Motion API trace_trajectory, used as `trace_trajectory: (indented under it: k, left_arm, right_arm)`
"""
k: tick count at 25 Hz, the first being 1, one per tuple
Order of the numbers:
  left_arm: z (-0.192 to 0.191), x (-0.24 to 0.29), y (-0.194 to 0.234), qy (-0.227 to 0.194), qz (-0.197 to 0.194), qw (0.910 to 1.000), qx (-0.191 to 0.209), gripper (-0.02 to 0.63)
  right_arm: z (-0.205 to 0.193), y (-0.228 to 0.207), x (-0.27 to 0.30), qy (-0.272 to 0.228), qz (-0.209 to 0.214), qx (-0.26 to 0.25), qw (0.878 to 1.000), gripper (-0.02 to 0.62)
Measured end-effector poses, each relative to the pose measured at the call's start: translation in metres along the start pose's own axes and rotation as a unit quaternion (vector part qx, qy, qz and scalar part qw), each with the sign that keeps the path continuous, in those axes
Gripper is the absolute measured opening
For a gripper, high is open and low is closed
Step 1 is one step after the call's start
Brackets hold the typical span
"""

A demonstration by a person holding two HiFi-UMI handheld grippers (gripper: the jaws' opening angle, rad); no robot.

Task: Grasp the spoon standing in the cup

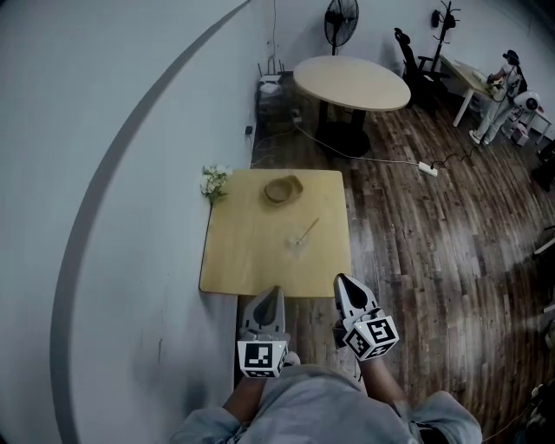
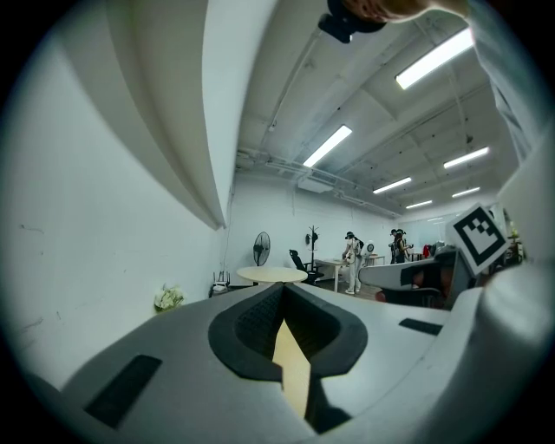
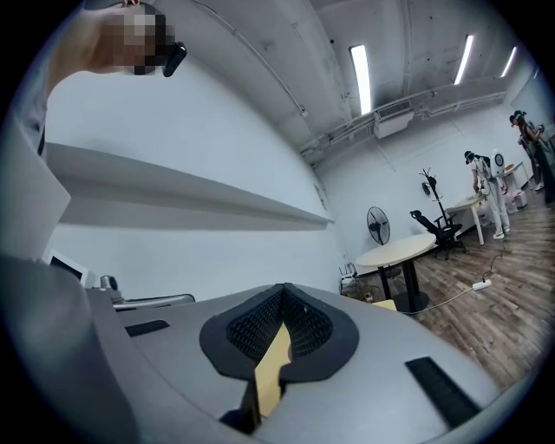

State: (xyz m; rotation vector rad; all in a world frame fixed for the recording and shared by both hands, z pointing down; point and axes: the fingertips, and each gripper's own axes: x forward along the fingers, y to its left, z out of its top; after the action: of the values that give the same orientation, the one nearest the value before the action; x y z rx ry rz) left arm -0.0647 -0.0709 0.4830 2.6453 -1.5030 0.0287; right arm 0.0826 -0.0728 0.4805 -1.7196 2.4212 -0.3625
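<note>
On the small square wooden table point(image 1: 251, 260) a thin spoon point(image 1: 307, 231) leans in a small clear cup point(image 1: 297, 242), right of the table's middle. My left gripper point(image 1: 274, 293) hovers at the table's near edge, shut and empty. My right gripper point(image 1: 341, 279) hangs just off the near right corner, also shut with nothing in it. Both sit well short of the cup. In the left gripper view the jaws point(image 2: 283, 295) meet over a sliver of tabletop; in the right gripper view the jaws point(image 3: 282, 293) meet the same way. Neither gripper view shows the cup or spoon.
A brown bowl point(image 1: 283, 189) sits at the table's far side and white flowers point(image 1: 212, 180) at its far left corner. A white wall runs along the left. Beyond stand a round table point(image 1: 351, 82), a fan point(image 1: 341, 17), a floor cable with power strip point(image 1: 427, 169), and people point(image 1: 503, 87).
</note>
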Motion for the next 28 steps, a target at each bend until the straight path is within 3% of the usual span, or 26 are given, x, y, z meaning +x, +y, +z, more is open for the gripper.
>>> trace_trajectory:
  k: [9, 19, 20, 21, 28]
  left_arm:
    - [0.003, 0.034, 0.033, -0.003, -0.007, 1.0, 0.003, 0.002]
    - [0.011, 0.097, 0.052, -0.003, 0.017, 0.9999, 0.002, 0.002]
    - [0.013, 0.103, 0.053, -0.004, 0.02, 0.9998, 0.002, 0.002]
    - [0.014, 0.109, 0.055, -0.004, 0.025, 0.9997, 0.002, 0.002]
    - [0.014, 0.136, 0.065, 0.001, 0.056, 0.9984, 0.001, 0.002]
  right_arm:
    - [-0.006, -0.008, 0.046, -0.002, -0.016, -0.004, 1.0, -0.002]
    - [-0.025, -0.062, 0.111, 0.044, -0.014, -0.023, 0.999, 0.0]
    - [-0.025, -0.069, 0.119, 0.046, -0.013, -0.028, 0.998, 0.044]
    - [-0.028, -0.074, 0.127, 0.052, -0.009, -0.032, 0.998, 0.163]
    - [-0.058, -0.116, 0.167, 0.101, -0.01, -0.04, 0.994, 0.158]
